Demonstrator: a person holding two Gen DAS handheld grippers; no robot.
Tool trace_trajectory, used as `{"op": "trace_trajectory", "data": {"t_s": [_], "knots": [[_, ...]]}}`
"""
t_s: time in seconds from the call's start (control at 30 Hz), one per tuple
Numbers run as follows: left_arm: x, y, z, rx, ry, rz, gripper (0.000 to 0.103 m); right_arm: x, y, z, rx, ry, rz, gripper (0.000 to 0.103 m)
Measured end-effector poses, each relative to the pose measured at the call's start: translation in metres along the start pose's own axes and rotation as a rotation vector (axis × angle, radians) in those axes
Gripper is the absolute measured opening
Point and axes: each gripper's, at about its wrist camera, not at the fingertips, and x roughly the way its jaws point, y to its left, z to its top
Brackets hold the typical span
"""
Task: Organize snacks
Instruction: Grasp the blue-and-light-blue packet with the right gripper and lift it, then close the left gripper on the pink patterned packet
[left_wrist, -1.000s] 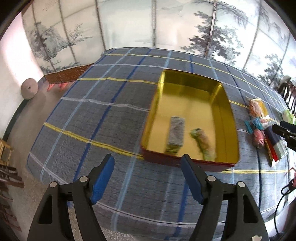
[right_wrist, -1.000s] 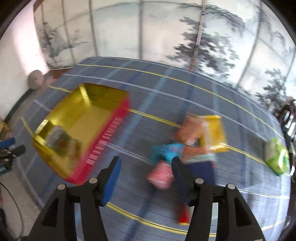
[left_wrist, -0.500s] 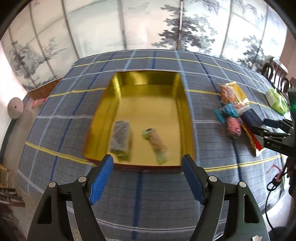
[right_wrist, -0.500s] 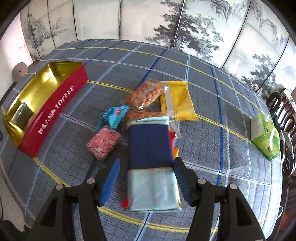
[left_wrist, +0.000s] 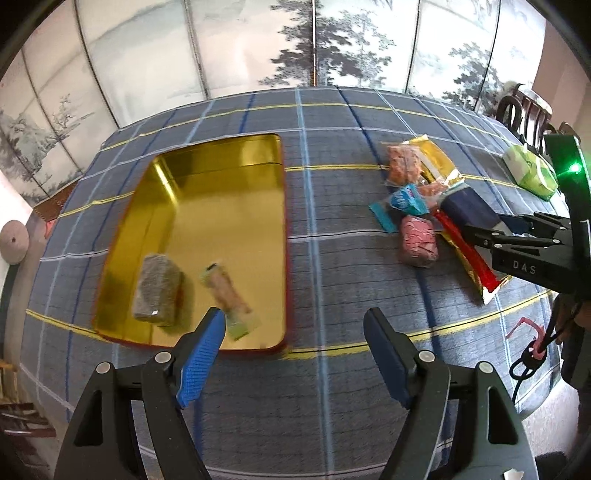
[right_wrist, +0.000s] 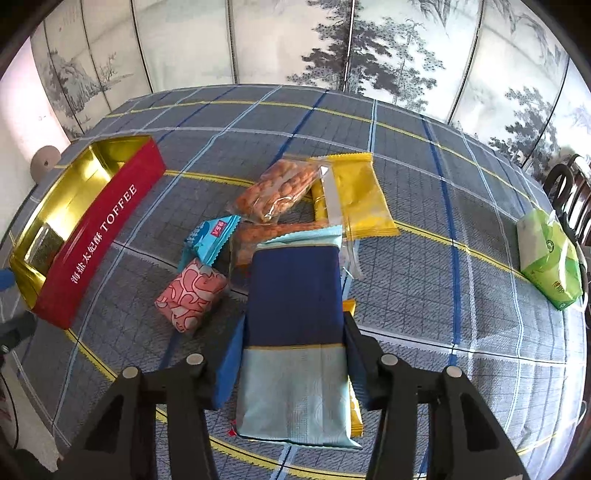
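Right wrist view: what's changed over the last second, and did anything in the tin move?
The right tongs came down over the navy and pale blue packet and are closing on its sides; the pads look to be touching it. The left tongs swung across from the tin toward the snack pile, open and empty. The two snacks in the tin, the pink packet and the rest of the pile lie as before.

In the left wrist view the two wrapped snacks inside the gold-lined rectangular tin (left_wrist: 207, 229) are smeared by motion, their print unreadable. In the right wrist view the navy and pale-blue snack packet (right_wrist: 295, 328) covers most of a long red packet and a yellow one beneath it. The tin's red outer wall (right_wrist: 99, 236) hides most of its contents there, and the green tissue pack (right_wrist: 548, 258) has lettering too small to read.
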Motion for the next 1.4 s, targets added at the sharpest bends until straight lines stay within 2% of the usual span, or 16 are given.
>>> {"op": "trace_trajectory", "data": {"t_s": [0.2, 0.53, 0.63, 0.77, 1.03, 1.4], "knots": [[0.01, -0.025, 0.003, 0.036, 0.004, -0.022, 0.074, -0.008, -0.014, -0.004, 0.013, -0.035, -0.008, 0.05], [0.028, -0.065, 0.021, 0.078, -0.02, -0.115, 0.074, -0.01, -0.081, -0.015, 0.127, -0.057, -0.072, 0.05], [0.033, -0.075, 0.028, 0.09, -0.028, -0.124, 0.074, -0.006, -0.1, -0.023, 0.161, -0.056, -0.098, 0.05], [0.043, -0.088, 0.035, 0.11, -0.02, -0.12, 0.072, 0.001, -0.117, -0.032, 0.194, -0.057, -0.086, 0.05], [0.057, -0.102, 0.041, 0.129, -0.025, -0.114, 0.066, 0.011, -0.128, -0.04, 0.188, -0.087, -0.065, 0.05], [0.067, -0.103, 0.043, 0.135, -0.003, -0.137, 0.049, 0.016, -0.13, -0.041, 0.171, -0.134, -0.083, 0.05]]}}
